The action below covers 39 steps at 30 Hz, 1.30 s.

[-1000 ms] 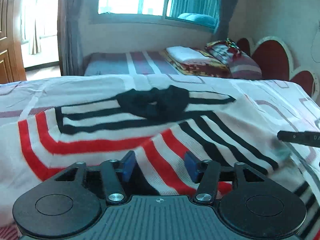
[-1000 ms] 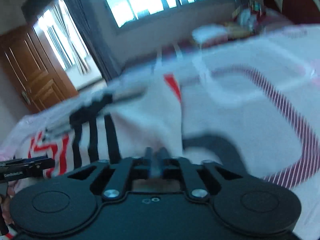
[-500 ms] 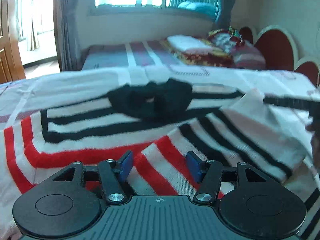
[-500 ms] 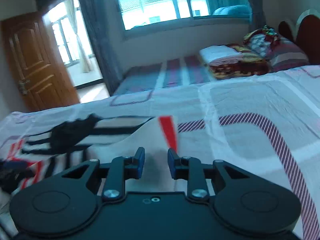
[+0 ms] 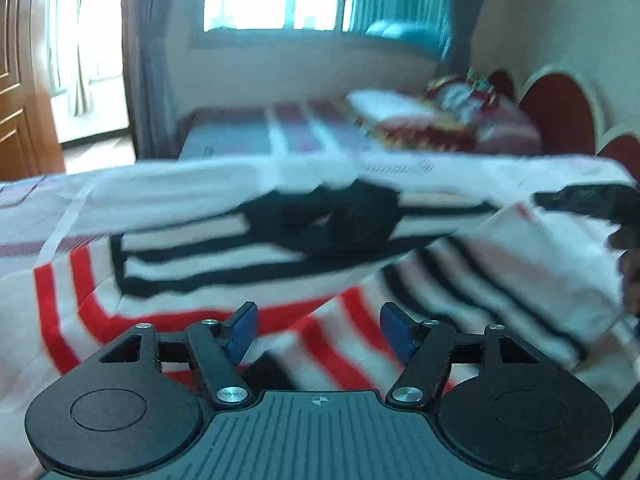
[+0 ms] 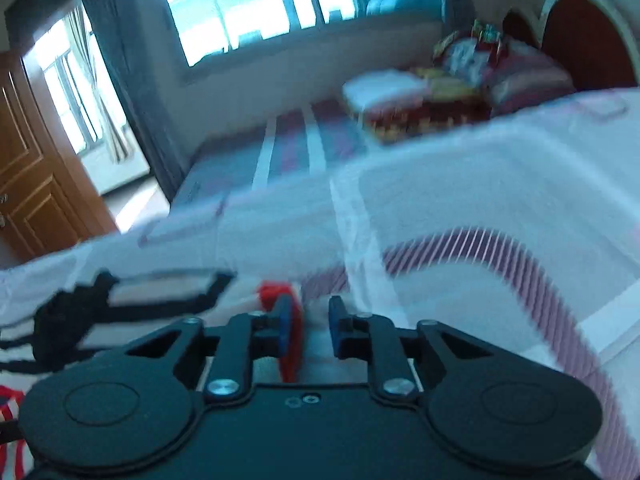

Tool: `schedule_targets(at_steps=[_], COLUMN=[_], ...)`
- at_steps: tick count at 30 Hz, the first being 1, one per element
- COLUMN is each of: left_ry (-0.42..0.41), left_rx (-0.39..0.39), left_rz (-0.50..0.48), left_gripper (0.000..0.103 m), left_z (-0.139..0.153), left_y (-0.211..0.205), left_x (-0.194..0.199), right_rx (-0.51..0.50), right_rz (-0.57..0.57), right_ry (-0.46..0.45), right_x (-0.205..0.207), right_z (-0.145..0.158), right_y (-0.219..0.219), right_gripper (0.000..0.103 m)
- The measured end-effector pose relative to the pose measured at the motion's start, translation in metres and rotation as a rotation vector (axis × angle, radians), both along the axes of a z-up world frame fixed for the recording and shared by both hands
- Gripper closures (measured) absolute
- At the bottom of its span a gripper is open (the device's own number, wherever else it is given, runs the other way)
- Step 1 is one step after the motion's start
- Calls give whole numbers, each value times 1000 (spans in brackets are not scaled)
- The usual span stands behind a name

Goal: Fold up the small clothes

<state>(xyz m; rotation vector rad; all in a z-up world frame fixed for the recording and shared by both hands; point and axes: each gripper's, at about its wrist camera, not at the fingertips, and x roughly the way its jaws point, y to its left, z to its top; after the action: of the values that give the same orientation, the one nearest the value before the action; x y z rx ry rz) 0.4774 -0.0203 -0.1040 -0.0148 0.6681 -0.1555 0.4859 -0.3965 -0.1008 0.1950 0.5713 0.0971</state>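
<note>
Small white knit top with red and black stripes and a black collar [image 5: 248, 256] lay spread on the white patterned bedsheet [image 6: 460, 200]; collar at 12 o'clock from the left gripper [image 5: 318, 330], right side panel turned inward at 2 o'clock. Left gripper's jaws stood spread, nothing between them, hovering over the red-striped hem. Right gripper [image 6: 308, 330] had jaws part-spread around a red-edged fold of the top; whether it was actually pinched, I couldn't tell. Frames were blurred. To do it well, I'd judge: keep the fold edge straight, lay it flat, then release; left should pin the hem against dragging.
</note>
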Motion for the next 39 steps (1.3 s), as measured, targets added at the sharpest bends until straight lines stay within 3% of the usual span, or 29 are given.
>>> schedule_targets(at_steps=[2, 4, 5, 7, 10, 12, 14, 16, 17, 19, 21, 23, 27, 29, 32, 35, 39], left_ry=[7, 89, 49, 58, 4, 50, 16, 41, 54, 19, -10, -37, 26, 15, -58, -101, -112], left_rx=[-7, 42, 63, 65, 45, 42, 58, 41, 5, -59, -122, -193, -302, -373, -593, -757, -802], left_rz=[-55, -93, -108, -102, -66, -68, -68, -65, -56, 3, 102, 242, 524, 665, 804, 876, 902], left_gripper=[36, 30, 28, 28, 27, 23, 18, 17, 17, 17, 17, 17, 17, 17, 29, 30, 30], left_z=[-2, -19, -22, -15, -7, -20, -26, -22, -16, -5, 2, 3, -9, -18, -29, -41, -45], left_y=[-14, -25, -26, -23, -12, -11, -14, -12, -6, 16, 55, 111, 221, 268, 328, 362, 380], left_x=[0, 6, 1, -7, -29, -35, -39, -35, -35, -50, -77, -113, -177, -206, -236, -235, -216], right_rx=[-45, -143, -154, -164, -129, -124, -94, -171, -259, -310, -191, -137, -67, -4, 97, 107, 95], right_rz=[83, 109, 106, 90, 136, 162, 168, 185, 179, 177, 178, 144, 109, 69, 35, 48, 66], right_ry=[2, 73, 68, 85, -7, -32, -15, 64, 10, 41, -1, -47, -20, 3, 15, 30, 24], right_x=[-1, 9, 8, 2, -36, -70, -97, -103, -110, -109, -117, -129, -144, -152, -165, -174, -178], right_z=[-1, -19, -17, -6, 15, 19, 10, -18, -20, -8, 12, 27, 36, 37, 36, 37, 46], right_y=[14, 26, 26, 28, 27, 34, 44, 65, 79, 92, 84, 74, 58, 51, 50, 60, 69], right_gripper=[89, 91, 91, 87, 81, 78, 75, 74, 71, 68, 61, 46, 46, 46, 46, 46, 46])
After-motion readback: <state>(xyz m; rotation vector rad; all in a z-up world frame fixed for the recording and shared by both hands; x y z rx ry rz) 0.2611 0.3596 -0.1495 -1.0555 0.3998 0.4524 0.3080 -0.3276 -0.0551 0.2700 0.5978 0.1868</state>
